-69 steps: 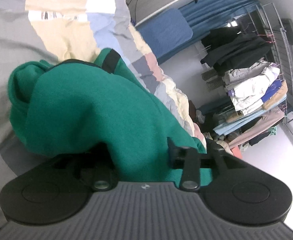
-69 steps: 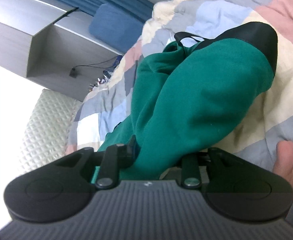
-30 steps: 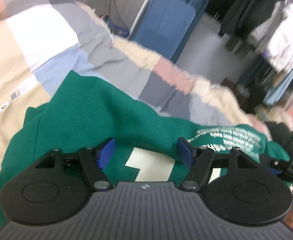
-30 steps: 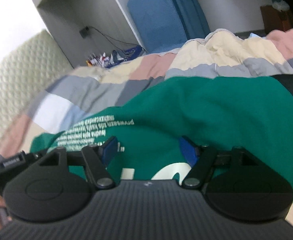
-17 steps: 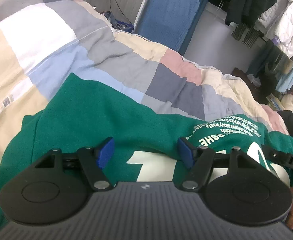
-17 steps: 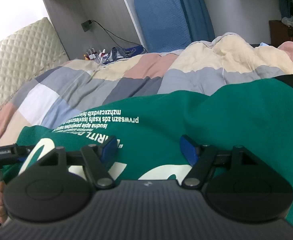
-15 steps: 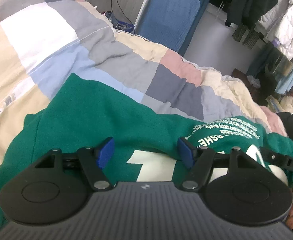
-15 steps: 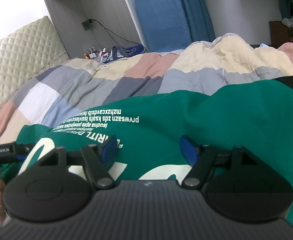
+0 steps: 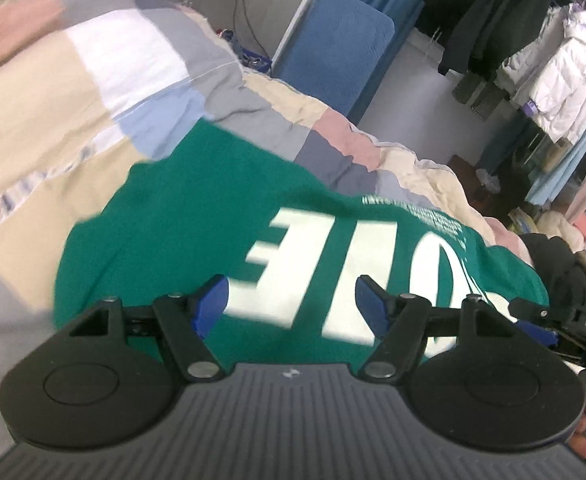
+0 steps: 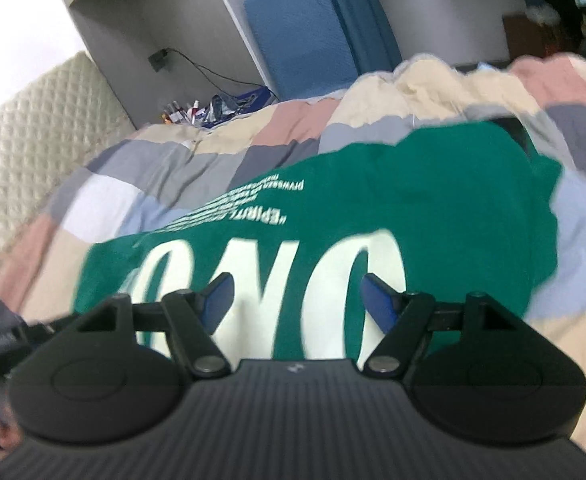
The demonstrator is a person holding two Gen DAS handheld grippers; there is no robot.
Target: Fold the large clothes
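A green sweatshirt (image 9: pixel 197 220) with big white letters lies spread flat on the patchwork quilt (image 9: pixel 93 80); in the right wrist view the same green sweatshirt (image 10: pixel 433 200) shows its letters and small print lines. My left gripper (image 9: pixel 291 304) hovers over the sweatshirt's near part, open, with nothing between its blue pads. My right gripper (image 10: pixel 297 300) also hangs open above the white letters, holding nothing. Each view catches the other gripper at its lower edge, held by a hand.
A blue padded panel (image 9: pixel 333 64) leans by the wall beyond the bed. A rack of hanging clothes (image 9: pixel 553 80) stands at the right. A quilted headboard (image 10: pixel 25 128) and a shelf niche with small items (image 10: pixel 213 108) lie at the left.
Both grippers, shut on the bunched sweatshirt earlier, now stand open. In the last half second both pulled back, so more of the white lettering shows ahead of the fingers.
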